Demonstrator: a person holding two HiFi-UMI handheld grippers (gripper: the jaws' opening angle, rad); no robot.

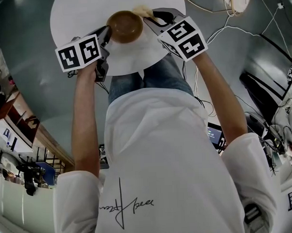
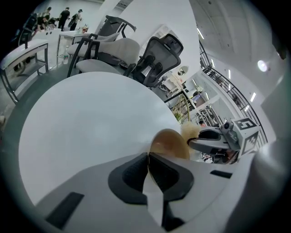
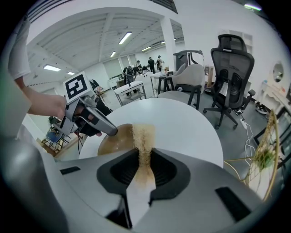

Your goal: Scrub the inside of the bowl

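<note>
Overhead, we log the left gripper (image 1: 105, 33) at 9 o'clock of the brown bowl (image 1: 125, 26). Its jaws are pressed together on the bowl's rim. From the left gripper view the two dark pads meet with only the thin rim edge between them, and the bowl's wall rises just beyond the tips. The bowl is over the near part of the round white table (image 1: 79, 15), in front of the person's knees. We cannot tell whether it rests flat or is tipped up. Moving right: a pale tan fibrous scrubber (image 1: 142, 11) sits at about 1 o'clock of the bowl, against the rim; actual contact we cannot confirm. The right gripper (image 1: 149, 19) comes in from 3 o'clock with its jaws clamped on that scrubber. In the right gripper view the tuft fills the gap between the pads and sticks out past the tips toward the bowl's right edge. Both marker cubes face up, one on either side of the bowl. Beyond the table's far edge, at 12 to 1 o'clock in the right gripper view, stands a black mesh office chair (image 3: 232, 77).
</note>
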